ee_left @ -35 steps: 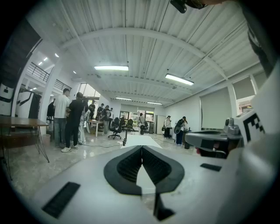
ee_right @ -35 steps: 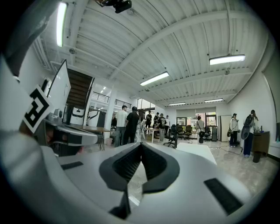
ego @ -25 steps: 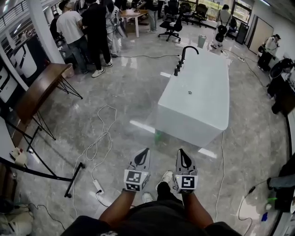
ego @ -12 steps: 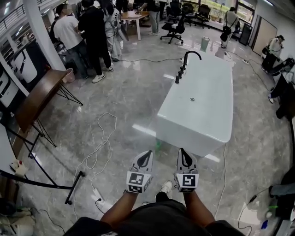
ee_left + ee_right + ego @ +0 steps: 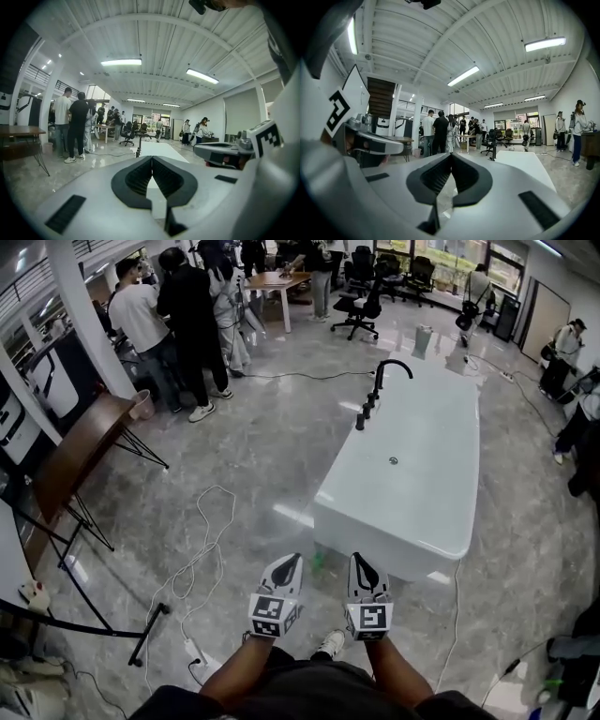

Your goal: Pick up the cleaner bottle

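At the near end of the white freestanding bathtub (image 5: 375, 542), a small green cleaner bottle (image 5: 319, 562) is standing on the grey floor just beside the tub's wall, too blurred to read closely. The left gripper (image 5: 292, 561) and right gripper (image 5: 357, 560) are both pointing tubward, jaws pressed together on nothing; they're being carried ready, I'd judge. Open floor is waiting before the tub's end, and a white cable (image 5: 202, 545) is looping well left of it.

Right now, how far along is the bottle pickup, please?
Nothing done yet. The left gripper and right gripper are shut and empty, pointing toward the white bathtub. A small green object, possibly the cleaner bottle, sits on the floor by its near corner. Reaching and grasping remain.
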